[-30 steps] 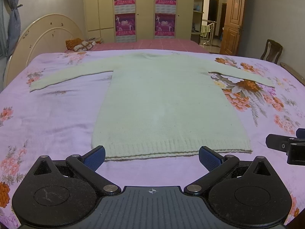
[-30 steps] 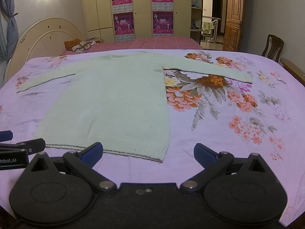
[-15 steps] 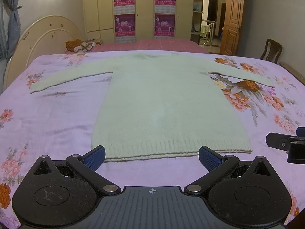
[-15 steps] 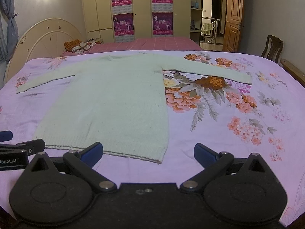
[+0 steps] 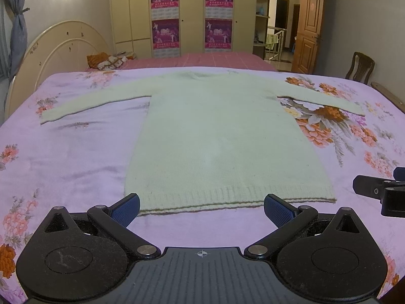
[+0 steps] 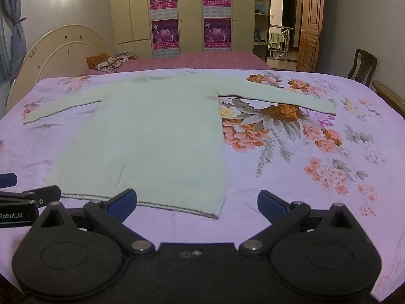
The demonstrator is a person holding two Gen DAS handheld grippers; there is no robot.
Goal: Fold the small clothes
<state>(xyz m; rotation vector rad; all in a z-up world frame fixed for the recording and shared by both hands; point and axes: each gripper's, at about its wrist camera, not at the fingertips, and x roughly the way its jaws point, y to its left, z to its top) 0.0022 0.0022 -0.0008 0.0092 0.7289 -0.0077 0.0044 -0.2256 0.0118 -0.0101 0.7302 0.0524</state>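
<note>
A pale green knit sweater (image 5: 222,136) lies flat on the bed, hem toward me, both sleeves spread out to the sides. It also shows in the right wrist view (image 6: 152,136). My left gripper (image 5: 201,206) is open and empty, just short of the ribbed hem. My right gripper (image 6: 197,202) is open and empty, near the hem's right corner (image 6: 215,214). The right gripper's tip shows at the right edge of the left wrist view (image 5: 374,190).
The bed has a lilac floral sheet (image 5: 63,157) (image 6: 316,177). A cream headboard (image 5: 60,50) stands at the left. A second bed with a pink cover (image 5: 202,60), wardrobes and a wooden chair (image 5: 360,67) stand behind.
</note>
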